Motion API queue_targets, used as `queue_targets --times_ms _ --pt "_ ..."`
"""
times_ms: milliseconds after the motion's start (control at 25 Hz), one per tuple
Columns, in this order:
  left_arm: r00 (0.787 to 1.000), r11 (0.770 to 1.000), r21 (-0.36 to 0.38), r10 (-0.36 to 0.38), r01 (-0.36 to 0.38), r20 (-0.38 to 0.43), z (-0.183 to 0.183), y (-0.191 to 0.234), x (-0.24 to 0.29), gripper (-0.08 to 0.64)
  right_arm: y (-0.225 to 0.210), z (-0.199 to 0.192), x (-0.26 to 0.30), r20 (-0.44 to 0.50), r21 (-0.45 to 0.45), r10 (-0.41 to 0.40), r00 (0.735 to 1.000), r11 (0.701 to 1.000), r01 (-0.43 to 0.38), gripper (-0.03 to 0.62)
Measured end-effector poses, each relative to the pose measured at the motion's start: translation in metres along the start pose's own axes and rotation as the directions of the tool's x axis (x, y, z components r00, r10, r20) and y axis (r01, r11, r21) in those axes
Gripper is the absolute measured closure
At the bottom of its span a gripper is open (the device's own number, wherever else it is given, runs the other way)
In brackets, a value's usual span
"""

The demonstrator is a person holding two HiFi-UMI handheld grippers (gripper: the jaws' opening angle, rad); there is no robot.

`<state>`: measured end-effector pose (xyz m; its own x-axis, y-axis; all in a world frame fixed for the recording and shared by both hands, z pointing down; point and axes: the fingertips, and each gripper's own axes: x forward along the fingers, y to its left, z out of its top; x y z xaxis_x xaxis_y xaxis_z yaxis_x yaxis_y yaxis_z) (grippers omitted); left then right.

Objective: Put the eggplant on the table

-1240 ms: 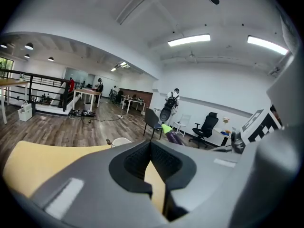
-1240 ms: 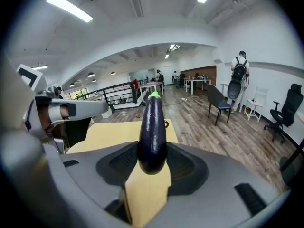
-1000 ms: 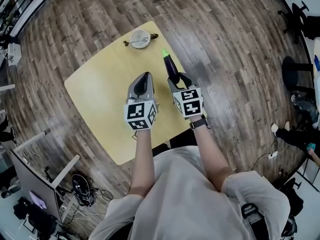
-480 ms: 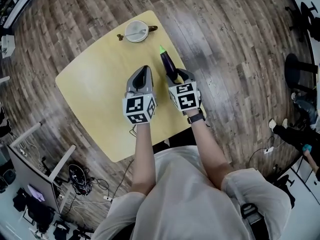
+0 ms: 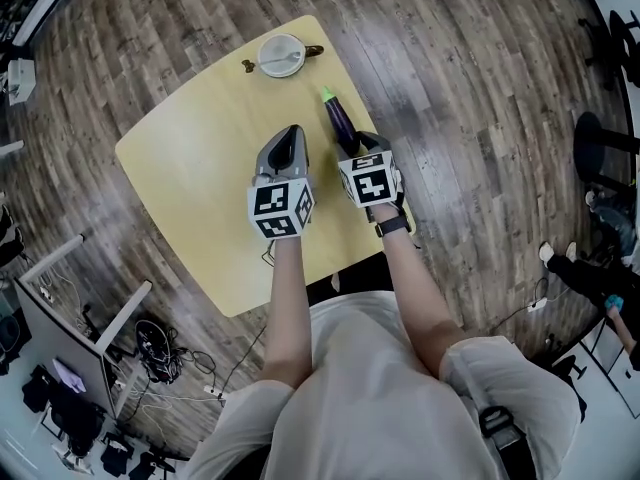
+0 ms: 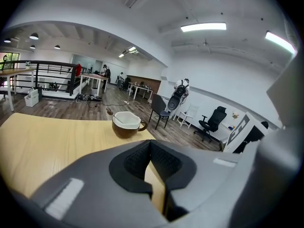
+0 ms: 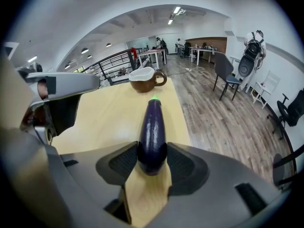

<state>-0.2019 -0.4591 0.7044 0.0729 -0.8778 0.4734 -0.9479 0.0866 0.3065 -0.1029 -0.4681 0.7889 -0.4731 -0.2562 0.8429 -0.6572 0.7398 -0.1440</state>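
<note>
A dark purple eggplant (image 5: 340, 124) with a green stem end points away from me over the right part of the yellow table (image 5: 195, 173). My right gripper (image 5: 353, 152) is shut on its near end. In the right gripper view both pads press the sides of the eggplant (image 7: 152, 129), which hangs low over the wood; whether it touches the table I cannot tell. My left gripper (image 5: 286, 150) hovers just to the left, over the table's middle. In the left gripper view the left gripper (image 6: 151, 146) is shut with nothing between its pads.
A brown cup (image 5: 281, 56) with a white inside and a spoon stands at the table's far corner; the same cup (image 7: 146, 80) is beyond the eggplant's tip. The table's right edge (image 7: 183, 110) runs close beside the eggplant. A chair (image 7: 228, 77) stands on the wooden floor to the right.
Both grippers have sunk closer to the tabletop, the right one tipping further down. The eggplant has stayed in the right gripper's hold. The left gripper has stayed shut.
</note>
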Motion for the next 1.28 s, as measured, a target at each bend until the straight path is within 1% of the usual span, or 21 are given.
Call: queue_targets --times_ms 40,80,120,280,520,640,760,840,1000,1080,1280 --pt "1.0 1.0 0.001 0.002 -0.002 0.003 0.001 0.001 -0.003 0.551 0.0 0.002 -0.001 0.005 -0.008 0.006 1.0 1.0 -0.006 0.387" --pt "1.0 1.0 0.002 0.003 -0.003 0.006 0.003 0.001 -0.006 0.551 0.0 0.004 -0.002 0.015 -0.014 0.011 1.0 1.0 -0.011 0.357" --pt "1.0 1.0 0.004 0.004 -0.004 0.01 0.004 0.001 -0.01 0.551 0.0 0.007 -0.006 0.029 -0.015 0.011 1.0 1.0 -0.011 0.347" --pt "0.999 1.0 0.007 0.009 -0.01 0.032 0.011 0.004 -0.033 0.55 0.0 0.017 -0.027 0.102 0.004 -0.016 0.995 1.0 0.015 0.344" --pt "0.997 0.999 0.032 0.012 -0.014 0.077 0.026 0.001 -0.073 0.551 0.009 0.01 -0.066 0.182 0.055 -0.054 0.982 0.997 0.044 0.345" --pt "0.995 0.999 0.04 0.01 -0.014 0.103 0.033 -0.003 -0.094 0.551 0.019 0.01 -0.087 0.235 0.075 -0.057 0.97 0.996 0.04 0.345" --pt "0.992 0.998 0.051 0.016 -0.022 0.127 0.039 -0.005 -0.117 0.55 0.034 0.014 -0.106 0.286 0.075 -0.05 0.957 0.997 0.029 0.345" --pt "0.989 0.998 0.062 0.023 -0.032 0.145 0.044 -0.005 -0.134 0.551 0.048 0.02 -0.119 0.32 0.063 -0.043 0.947 0.998 0.024 0.35" --pt "0.98 0.995 0.085 0.042 -0.06 0.197 0.063 0.002 -0.172 0.551 0.076 0.041 -0.147 0.388 0.006 -0.031 0.921 0.999 0.031 0.388" --pt "0.973 0.992 0.102 0.051 -0.075 0.225 0.074 0.007 -0.192 0.551 0.088 0.053 -0.162 0.427 -0.021 -0.03 0.904 0.999 0.044 0.415" --pt "0.949 0.984 0.116 0.096 -0.137 0.301 0.099 0.025 -0.248 0.551 0.124 0.08 -0.201 0.522 -0.077 -0.003 0.853 0.996 0.051 0.442"
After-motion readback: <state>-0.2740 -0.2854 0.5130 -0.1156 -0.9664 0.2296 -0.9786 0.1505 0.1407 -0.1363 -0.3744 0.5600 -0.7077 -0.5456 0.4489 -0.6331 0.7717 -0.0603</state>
